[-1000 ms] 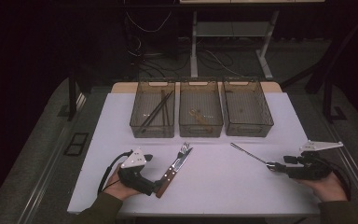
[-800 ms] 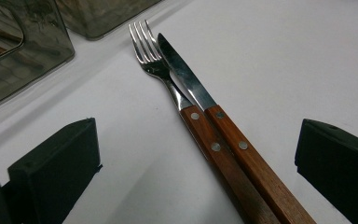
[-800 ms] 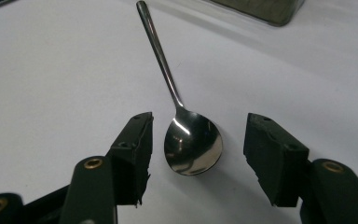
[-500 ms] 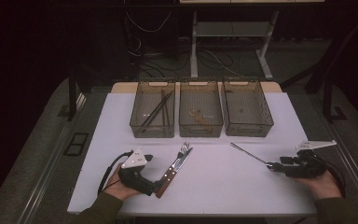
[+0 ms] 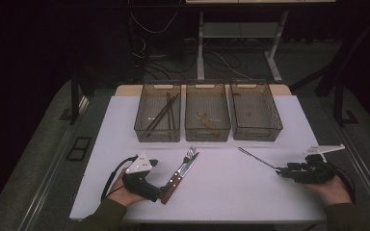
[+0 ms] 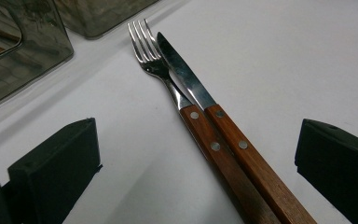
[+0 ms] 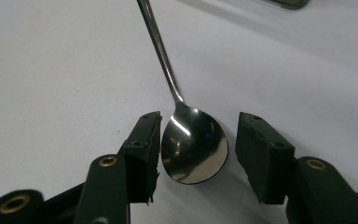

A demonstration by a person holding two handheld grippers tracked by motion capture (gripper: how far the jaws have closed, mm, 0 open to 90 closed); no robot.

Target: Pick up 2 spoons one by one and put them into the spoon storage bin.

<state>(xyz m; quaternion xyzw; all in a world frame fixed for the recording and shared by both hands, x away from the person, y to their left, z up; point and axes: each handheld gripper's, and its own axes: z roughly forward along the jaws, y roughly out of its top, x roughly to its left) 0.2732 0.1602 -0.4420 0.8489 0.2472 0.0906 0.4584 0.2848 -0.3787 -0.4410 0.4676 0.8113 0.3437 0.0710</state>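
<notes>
Steel spoon lies btwn right gripper jaws, which have been closing, not yet pinching; left gripper wide open around fork & knife handles.

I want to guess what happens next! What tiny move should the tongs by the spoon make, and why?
Probably keep squeezing: the right tongs have just been closing around the spoon bowl, which lies between the jaws on the table, with a gap at the right pad.
</notes>
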